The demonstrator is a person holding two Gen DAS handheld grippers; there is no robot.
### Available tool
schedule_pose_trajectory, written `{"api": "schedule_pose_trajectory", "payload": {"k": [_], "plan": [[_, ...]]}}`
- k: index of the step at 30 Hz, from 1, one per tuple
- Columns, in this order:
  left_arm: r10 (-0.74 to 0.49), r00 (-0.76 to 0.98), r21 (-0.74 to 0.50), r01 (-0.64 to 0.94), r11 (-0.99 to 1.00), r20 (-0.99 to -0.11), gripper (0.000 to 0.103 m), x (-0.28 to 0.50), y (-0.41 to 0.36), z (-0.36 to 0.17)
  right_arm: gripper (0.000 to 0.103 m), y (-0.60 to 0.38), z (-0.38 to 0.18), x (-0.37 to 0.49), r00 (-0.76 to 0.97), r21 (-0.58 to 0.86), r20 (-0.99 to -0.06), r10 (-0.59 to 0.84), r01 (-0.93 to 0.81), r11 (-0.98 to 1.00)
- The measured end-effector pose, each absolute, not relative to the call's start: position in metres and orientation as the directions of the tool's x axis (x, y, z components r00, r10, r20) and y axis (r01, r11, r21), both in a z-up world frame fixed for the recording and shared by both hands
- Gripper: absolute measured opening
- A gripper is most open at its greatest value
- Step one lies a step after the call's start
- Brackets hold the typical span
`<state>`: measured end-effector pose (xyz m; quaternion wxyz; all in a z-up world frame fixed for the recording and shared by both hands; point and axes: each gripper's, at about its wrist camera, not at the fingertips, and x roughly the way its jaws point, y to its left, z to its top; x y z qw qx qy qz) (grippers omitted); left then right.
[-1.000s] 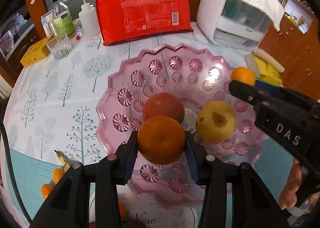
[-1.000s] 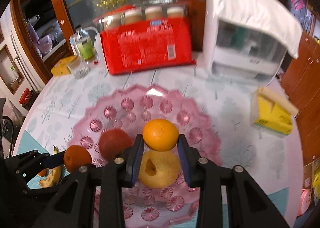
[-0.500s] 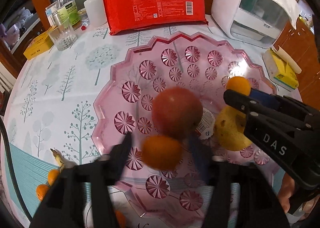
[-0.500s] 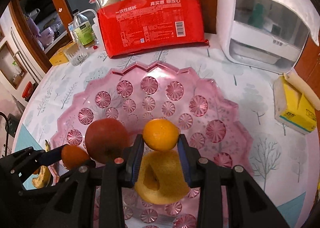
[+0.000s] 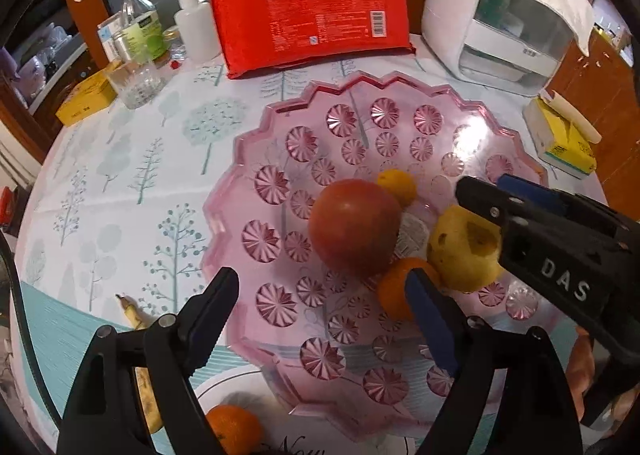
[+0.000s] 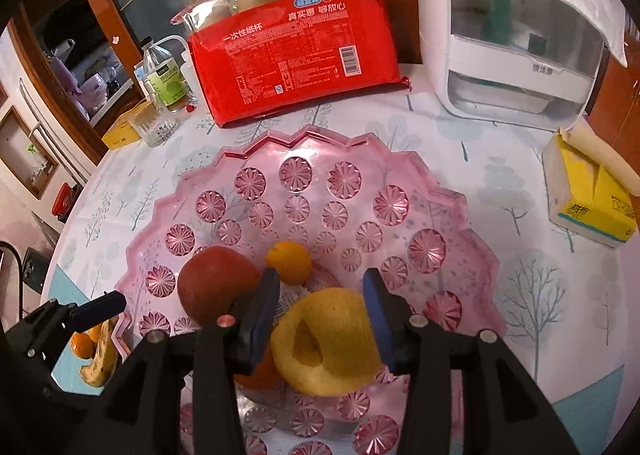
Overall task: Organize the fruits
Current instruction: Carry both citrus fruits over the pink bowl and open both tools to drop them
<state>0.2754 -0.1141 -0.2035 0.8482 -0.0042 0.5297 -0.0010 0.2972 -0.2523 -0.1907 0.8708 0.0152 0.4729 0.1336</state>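
Note:
A pink glass plate (image 5: 256,135) (image 6: 472,215) holds a red apple (image 5: 354,227) (image 6: 216,283), a yellow fruit with a brown hollow (image 5: 464,255) (image 6: 328,343) and two oranges. My left gripper (image 5: 320,295) is opening wide over the plate's near side, with nothing between its fingers. One orange (image 5: 394,291) (image 6: 256,371) lies by its right finger, against the apple and the yellow fruit. My right gripper (image 6: 322,291) (image 5: 540,235) is opening just above the yellow fruit. The small orange (image 6: 290,261) (image 5: 396,187) rests on the plate beyond its left finger, free of the pads.
A red pack of paper cups (image 5: 312,7), a white appliance under a cloth (image 5: 500,15) and a yellow tissue box (image 5: 560,139) stand behind and right of the plate. Bottles, a glass (image 5: 136,83) and a yellow box are far left. A banana (image 6: 100,355) and oranges (image 5: 232,427) lie near left.
My left gripper opened and its orange dropped into the plate beside the apple. My right gripper sank toward the plate and parted, and the small orange left its pads.

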Motion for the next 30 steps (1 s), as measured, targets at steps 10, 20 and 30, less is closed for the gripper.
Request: {"api": "schedule_pose_trajectory", "payload": {"k": [10, 20, 30], "plan": [[-0.054, 0.503, -0.07, -0.012, 0.997, -0.863, 0.084, 0.258, -0.105, -0.178, 0.044, -0.255, -0.171, 0.276, 0.566, 0.147, -0.789, 0.239, -0.204, 0.968], [-0.09, 0.511, -0.102, 0.005, 0.995, -0.855, 0.084, 0.242, -0.094, -0.157, 0.044, -0.264, -0.152, 0.248, 0.622, 0.148, -0.749, 0.229, -0.18, 0.973], [-0.027, 0.49, -0.09, -0.104, 0.99, -0.871, 0.084, 0.227, -0.069, -0.143, 0.044, -0.271, -0.132, 0.216, 0.677, 0.18, -0.696, 0.238, -0.156, 0.971]]}}
